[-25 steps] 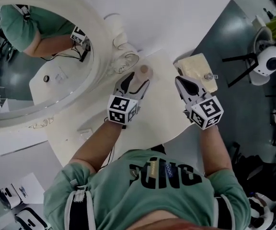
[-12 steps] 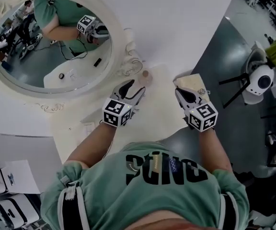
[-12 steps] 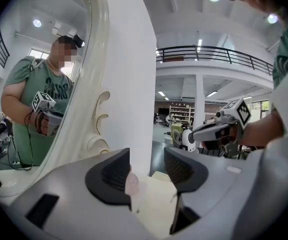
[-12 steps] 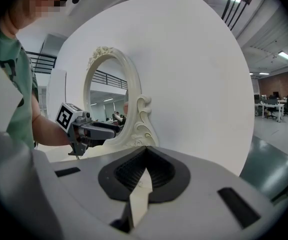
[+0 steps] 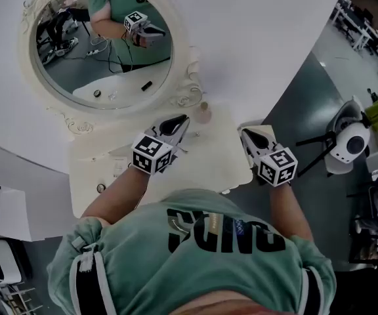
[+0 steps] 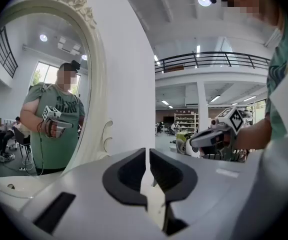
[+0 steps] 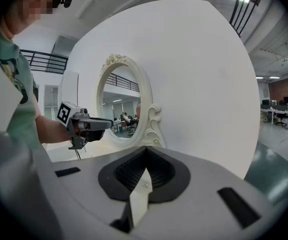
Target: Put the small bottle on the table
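One small bottle (image 5: 204, 113) stands on the desk (image 5: 209, 169) at the mirror (image 5: 104, 51) foot. Left gripper (image 5: 178, 121) beside it, closing empty; right gripper (image 5: 247, 134) clenched, empty. Risk: a careless left swing topples it.

Cream table (image 5: 202, 169): small bottle (image 5: 204, 113) upright, beside mirror (image 5: 107, 48).

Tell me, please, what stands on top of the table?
A small bottle stands on the table, close to the mirror frame. The person's forearm and body cover the near part, so anything there cannot be seen.
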`<state>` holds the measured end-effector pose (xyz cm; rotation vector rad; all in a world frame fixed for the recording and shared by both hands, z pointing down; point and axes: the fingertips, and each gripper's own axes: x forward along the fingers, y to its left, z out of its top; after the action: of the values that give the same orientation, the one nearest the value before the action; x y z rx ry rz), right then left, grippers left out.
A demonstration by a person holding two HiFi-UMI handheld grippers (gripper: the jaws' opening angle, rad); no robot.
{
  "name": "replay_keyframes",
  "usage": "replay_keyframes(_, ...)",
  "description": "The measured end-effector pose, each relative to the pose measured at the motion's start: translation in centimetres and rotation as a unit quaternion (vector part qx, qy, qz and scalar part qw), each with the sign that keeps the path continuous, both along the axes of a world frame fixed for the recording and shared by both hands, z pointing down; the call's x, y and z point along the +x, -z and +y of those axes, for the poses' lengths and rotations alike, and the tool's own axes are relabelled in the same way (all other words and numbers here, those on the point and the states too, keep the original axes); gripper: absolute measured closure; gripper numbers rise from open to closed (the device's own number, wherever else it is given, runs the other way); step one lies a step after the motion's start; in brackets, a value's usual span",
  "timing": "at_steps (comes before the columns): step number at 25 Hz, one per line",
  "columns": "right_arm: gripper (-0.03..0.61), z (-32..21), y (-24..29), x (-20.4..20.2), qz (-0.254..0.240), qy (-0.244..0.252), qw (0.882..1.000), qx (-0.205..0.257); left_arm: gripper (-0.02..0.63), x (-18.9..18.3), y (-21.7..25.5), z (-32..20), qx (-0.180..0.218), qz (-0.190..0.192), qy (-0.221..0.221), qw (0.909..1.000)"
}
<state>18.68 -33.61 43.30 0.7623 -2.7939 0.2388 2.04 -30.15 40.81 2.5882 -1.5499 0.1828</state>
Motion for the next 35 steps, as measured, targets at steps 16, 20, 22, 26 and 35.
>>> replay_keyframes(16,0.584,1.7,1.8,-2.1,-0.011,-0.013,1.0,0.016,0.604,-2.1,2.5,2.7,0.025,0.007,-0.05,0.9984)
replay_keyframes(20,0.584,1.9,2.0,-4.2,-0.014,-0.029,0.999,0.011,0.604,-3.9,2.5,2.9,0.024,0.011,-0.073,0.997)
replay_keyframes(22,0.584,2.0,2.0,-5.3,-0.015,-0.034,0.999,0.004,0.604,-5.0,2.3,2.9,0.02,0.014,-0.08,0.9965)
replay_keyframes(26,0.584,1.8,2.1,-6.7,-0.014,-0.044,0.999,0.002,0.604,-6.6,1.9,2.6,0.017,0.021,-0.089,0.9957)
replay_keyframes(35,0.584,2.1,2.7,-6.8,-0.001,-0.052,0.999,0.013,0.604,-6.6,1.4,2.8,0.015,0.036,-0.099,0.9943)
